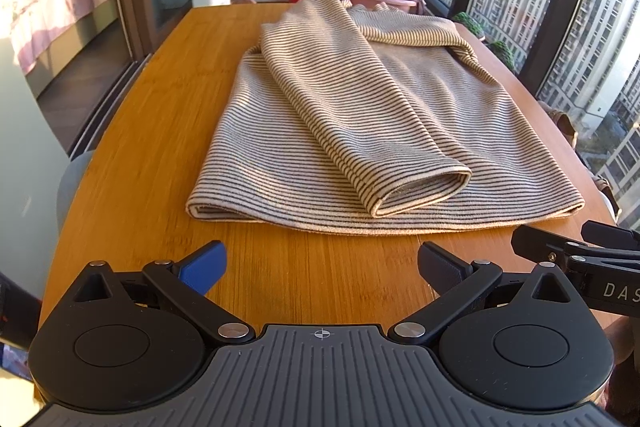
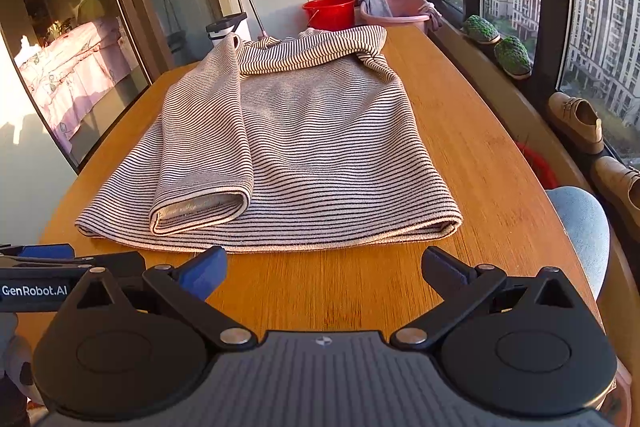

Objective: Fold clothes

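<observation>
Sweater (image 1: 360, 115) lies lengthwise, hem nearest (one sleeve (image 1: 352, 107) folded across); left gripper (image 1: 322, 269) and right gripper (image 2: 324, 269) spread, empty.

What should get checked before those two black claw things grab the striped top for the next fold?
1. Left gripper jaws open, holding nothing: ok.
2. Right gripper jaws open, holding nothing: ok.
3. Both short of the striped top's near hem, not touching it: ok.
4. Sleeve folded across the body, cuff near the hem: ok.
5. Far end lying flat: not ok, the cloth is bunched there.
6. Bare wooden table between jaws and hem: ok.
</observation>
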Tool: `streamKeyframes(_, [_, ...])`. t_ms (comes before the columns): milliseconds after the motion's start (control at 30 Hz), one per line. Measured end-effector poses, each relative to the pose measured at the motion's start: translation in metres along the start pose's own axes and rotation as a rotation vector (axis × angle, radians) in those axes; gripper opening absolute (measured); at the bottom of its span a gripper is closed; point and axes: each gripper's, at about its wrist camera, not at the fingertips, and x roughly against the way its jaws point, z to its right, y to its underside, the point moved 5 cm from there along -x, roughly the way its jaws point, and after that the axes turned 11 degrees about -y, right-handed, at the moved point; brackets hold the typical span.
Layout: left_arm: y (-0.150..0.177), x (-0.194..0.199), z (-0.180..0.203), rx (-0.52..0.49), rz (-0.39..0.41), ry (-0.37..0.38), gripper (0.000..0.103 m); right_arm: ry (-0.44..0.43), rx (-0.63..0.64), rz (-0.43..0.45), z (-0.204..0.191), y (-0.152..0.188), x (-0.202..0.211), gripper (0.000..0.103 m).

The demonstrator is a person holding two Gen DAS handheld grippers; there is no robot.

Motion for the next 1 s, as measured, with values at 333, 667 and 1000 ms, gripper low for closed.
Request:
streamKeyframes(333, [-0.0018, -0.0021, -0.0019, 0.001, 0.0, 0.007, 0.103, 0.007, 0.016, -0.025, -0.0025, -0.0013, -0.0054, 0.103])
streamKeyframes(667, [-0.0019, -0.0011, -0.0019, 0.0, 0.004, 0.01, 0.103, 0.005, 0.002, -0.031, 0.0002, -0.0003, -0.007, 0.103])
streamKeyframes(1000, [-0.0035, -0.0001, -0.0005, 0.002, 0.012, 0.012, 0.103, 0.005, 0.0, -0.034, 0.0004, -0.0014, -0.0076, 0.103])
